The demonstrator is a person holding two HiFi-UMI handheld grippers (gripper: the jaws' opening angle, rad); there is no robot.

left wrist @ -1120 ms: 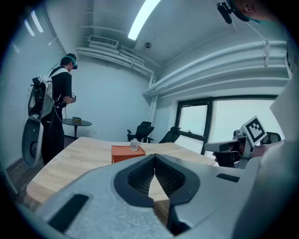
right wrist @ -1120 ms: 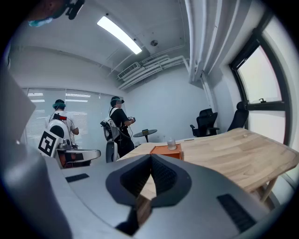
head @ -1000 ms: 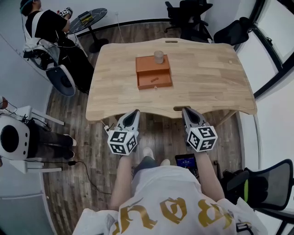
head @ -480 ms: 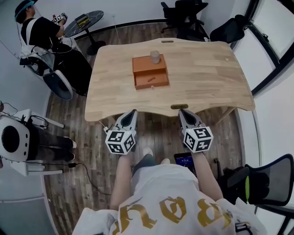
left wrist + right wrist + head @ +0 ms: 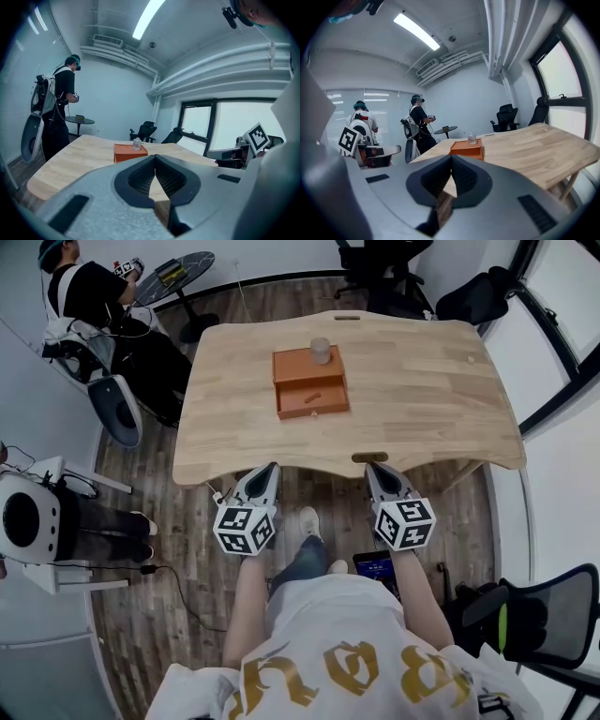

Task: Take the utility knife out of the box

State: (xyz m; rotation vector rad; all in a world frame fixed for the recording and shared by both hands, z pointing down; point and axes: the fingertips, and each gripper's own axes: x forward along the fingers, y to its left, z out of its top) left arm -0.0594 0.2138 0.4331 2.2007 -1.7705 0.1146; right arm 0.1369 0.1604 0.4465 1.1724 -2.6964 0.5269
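Observation:
An orange box [image 5: 309, 381] stands mid-table with its drawer pulled out toward me. A small orange-brown utility knife [image 5: 312, 397] lies in the drawer. A clear jar [image 5: 321, 351] sits on the box's top. My left gripper [image 5: 272, 468] and right gripper [image 5: 375, 467] hover at the table's near edge, both shut and holding nothing, well short of the box. In the left gripper view, the jaws [image 5: 154, 157] meet in front of the box [image 5: 130, 152]. From the right gripper [image 5: 451, 158], the box [image 5: 467, 149] and jar [image 5: 472, 138] appear far ahead.
The wooden table [image 5: 422, 399] has a curved front edge. A person [image 5: 89, 287] sits at the back left beside a small round table [image 5: 183, 273]. Black office chairs [image 5: 384, 277] stand behind the table, and another chair [image 5: 534, 615] is at my right.
The view has shifted slightly and one of my feet has stepped forward under the table's edge. Both grippers remain shut at the near edge.

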